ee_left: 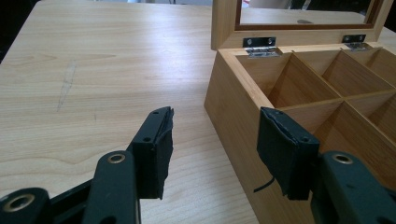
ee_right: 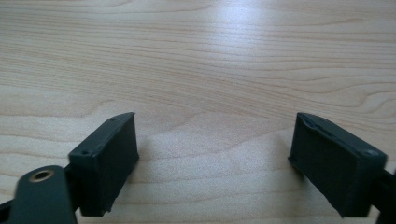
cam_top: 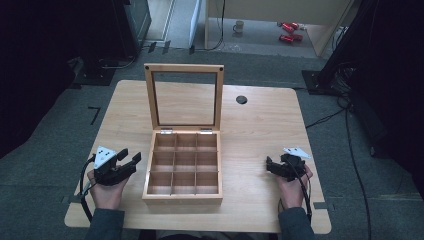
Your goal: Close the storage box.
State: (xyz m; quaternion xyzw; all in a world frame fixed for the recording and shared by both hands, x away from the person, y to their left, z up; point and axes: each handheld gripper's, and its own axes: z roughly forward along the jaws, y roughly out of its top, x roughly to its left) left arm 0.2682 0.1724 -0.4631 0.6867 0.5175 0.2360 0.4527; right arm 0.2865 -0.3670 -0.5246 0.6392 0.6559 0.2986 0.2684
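Left claw [cam_top: 131,159] spread, empty, just left of open nine-compartment light wooden box [cam_top: 183,197] with glass-paned lid upright. Right claw [cam_top: 270,165] spread, empty, over bare pale wooden worktop [cam_top: 260,125], box well apart leftward.

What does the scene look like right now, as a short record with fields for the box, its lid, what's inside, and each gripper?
box: wooden box at the middle of the table, nine compartments in a three by three grid
lid: lid open, standing upright on two hinges, with a clear window
contents: compartments look empty
left gripper: left gripper open, holding nothing, left of the box, jaws angled toward it
right gripper: right gripper open, holding nothing, right of the box over bare table
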